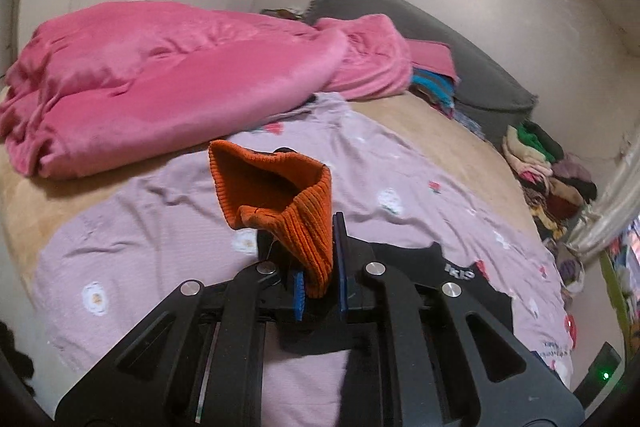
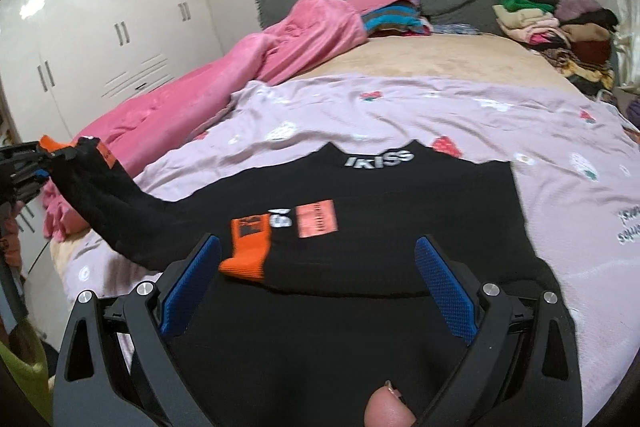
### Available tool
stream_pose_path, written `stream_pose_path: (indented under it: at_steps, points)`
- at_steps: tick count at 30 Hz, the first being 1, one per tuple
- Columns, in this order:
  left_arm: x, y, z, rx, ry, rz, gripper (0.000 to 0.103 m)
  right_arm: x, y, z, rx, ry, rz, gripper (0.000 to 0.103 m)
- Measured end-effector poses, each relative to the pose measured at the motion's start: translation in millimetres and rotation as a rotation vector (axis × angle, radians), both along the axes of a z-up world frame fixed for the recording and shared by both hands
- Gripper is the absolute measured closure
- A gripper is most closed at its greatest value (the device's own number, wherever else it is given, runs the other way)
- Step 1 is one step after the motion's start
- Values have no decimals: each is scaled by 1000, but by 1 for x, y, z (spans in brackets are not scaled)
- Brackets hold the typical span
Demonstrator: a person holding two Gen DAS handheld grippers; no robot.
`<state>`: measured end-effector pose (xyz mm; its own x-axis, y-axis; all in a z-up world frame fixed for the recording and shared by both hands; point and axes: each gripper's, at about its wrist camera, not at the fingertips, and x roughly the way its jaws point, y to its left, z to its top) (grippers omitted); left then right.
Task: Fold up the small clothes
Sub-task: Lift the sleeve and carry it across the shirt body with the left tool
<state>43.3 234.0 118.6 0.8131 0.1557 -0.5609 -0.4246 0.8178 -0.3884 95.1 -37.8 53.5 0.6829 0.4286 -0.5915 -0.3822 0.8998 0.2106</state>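
A bedroom: a bed (image 2: 460, 59) with a lilac flowered sheet (image 2: 400, 107), a pink blanket (image 1: 160, 75) heaped beyond, white wardrobes behind. The black top (image 2: 400, 227) lies flat on the sheet directly ahead of and under the right hand-held gripper (image 2: 318, 283), collar at the far end, so its long axis runs straight away from that gripper. The right hand-held gripper's jaws stand wide apart with nothing between them, over the folded-in orange cuff (image 2: 246, 251). The left hand-held gripper (image 1: 320, 263) is clamped on the other sleeve's orange cuff (image 1: 280, 195), lifted off the bed; that sleeve stretches from the top's left side out towards it. Judging by this, the left hand is placed to carry the sleeve rightward across the body.
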Motion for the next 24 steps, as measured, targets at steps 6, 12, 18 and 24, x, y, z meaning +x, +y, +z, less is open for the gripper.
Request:
stream_pose_path:
  at_steps: [6, 12, 18, 24]
  points:
    - [24, -36, 10, 24, -14, -92, 98, 2, -29, 2, -4, -8, -73, 6]
    - [42, -69, 12, 45, -19, -172, 98, 3, -57, 3, 14, -8, -131, 6]
    - [59, -103, 9, 58, -15, -254, 98, 4, -78, 3, 16, -14, -188, 6]
    - [78, -139, -8, 79, 33, -356, 98, 7, -103, 1, 1, -10, -281, 6]
